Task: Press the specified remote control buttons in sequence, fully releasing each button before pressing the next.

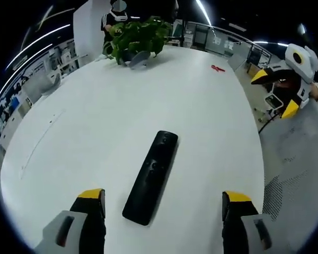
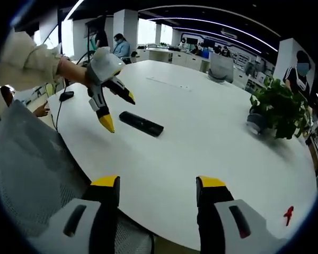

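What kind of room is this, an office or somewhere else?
Probably an open-plan office or meeting area: a large white oval table with a potted plant, a mesh office chair beside it, and desks with seated people further back.

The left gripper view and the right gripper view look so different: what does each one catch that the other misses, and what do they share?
Left gripper view alone: the remote's buttons facing up, seen from close by between the left gripper's open fingers.

Right gripper view alone: the hand and pale sleeve holding the left gripper, a grey mesh chair back, and a black mouse.

Both: the black remote lying untouched on the white table, the potted plant, a small red object, and the right gripper, open.
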A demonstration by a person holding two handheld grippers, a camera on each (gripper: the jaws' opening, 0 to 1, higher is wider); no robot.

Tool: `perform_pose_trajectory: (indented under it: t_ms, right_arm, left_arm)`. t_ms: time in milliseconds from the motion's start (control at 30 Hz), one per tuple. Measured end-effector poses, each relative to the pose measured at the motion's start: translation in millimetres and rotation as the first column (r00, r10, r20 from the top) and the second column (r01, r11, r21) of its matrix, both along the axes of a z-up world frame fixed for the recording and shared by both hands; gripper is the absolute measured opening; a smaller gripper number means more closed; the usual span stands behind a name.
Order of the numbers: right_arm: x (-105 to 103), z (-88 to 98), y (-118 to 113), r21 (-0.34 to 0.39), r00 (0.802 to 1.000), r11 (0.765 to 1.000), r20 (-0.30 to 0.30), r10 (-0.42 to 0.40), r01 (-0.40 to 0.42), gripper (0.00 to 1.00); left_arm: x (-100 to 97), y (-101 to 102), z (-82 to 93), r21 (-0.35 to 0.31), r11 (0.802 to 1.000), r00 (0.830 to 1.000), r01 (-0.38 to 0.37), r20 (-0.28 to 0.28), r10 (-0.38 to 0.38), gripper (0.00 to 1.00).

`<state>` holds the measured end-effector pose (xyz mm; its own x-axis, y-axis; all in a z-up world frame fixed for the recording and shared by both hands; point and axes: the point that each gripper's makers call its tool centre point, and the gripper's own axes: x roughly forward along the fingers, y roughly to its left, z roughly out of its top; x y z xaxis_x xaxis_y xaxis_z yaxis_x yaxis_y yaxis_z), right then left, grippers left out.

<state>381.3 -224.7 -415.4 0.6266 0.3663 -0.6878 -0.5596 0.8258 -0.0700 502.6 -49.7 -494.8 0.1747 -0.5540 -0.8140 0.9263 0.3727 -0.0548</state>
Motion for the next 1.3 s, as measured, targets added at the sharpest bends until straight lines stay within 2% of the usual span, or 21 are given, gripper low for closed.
perform_pose_trajectory:
  t_ms: [133,300,633,767,1000,1300]
  right_arm:
    - [0.1,-0.8,0.0,-0.002,1.0,1.0,-0.002,0.002,-0.002,0.6]
    - [-0.1,-1.1,0.6,-0.004,1.0,1.0,-0.004,0.005,-0.005,0.6]
    - [0.3,-1.1,0.3,-0.001,1.0,1.0,-0.003,0.001,-0.001,0.6]
    - [0.2,-0.9,0.8,0.001,1.0,1.0,-0.003,0.003,-0.003,0.6]
    - [-0.1,-1.0,1.3,0.002,1.0,1.0,-0.003,0.006,-0.006,0.6]
    - [-0.8,-1.4,1.6,-0.001,1.0,1.0,-0.005,0.01,-0.01,0.6]
  left_arm:
    - [-0.6,2.1,-4.4,0.026,1.0,1.0,0.015,0.0,-0.015,0.89]
    - [3.5,1.7,-5.8,0.026,1.0,1.0,0.002,0.004,-0.002,0.84]
    - [9.7,0.9,-10.5,0.056,0.998,1.0,0.009,0.007,-0.009,0.67]
    - [11.4,0.8,-12.1,0.078,0.997,0.999,0.029,0.027,-0.031,0.6]
    - [14.9,-0.4,-12.9,0.091,0.995,0.998,0.031,0.043,-0.035,0.56]
    - [16.4,-3.8,-12.9,0.105,0.993,0.997,0.048,0.057,-0.054,0.46]
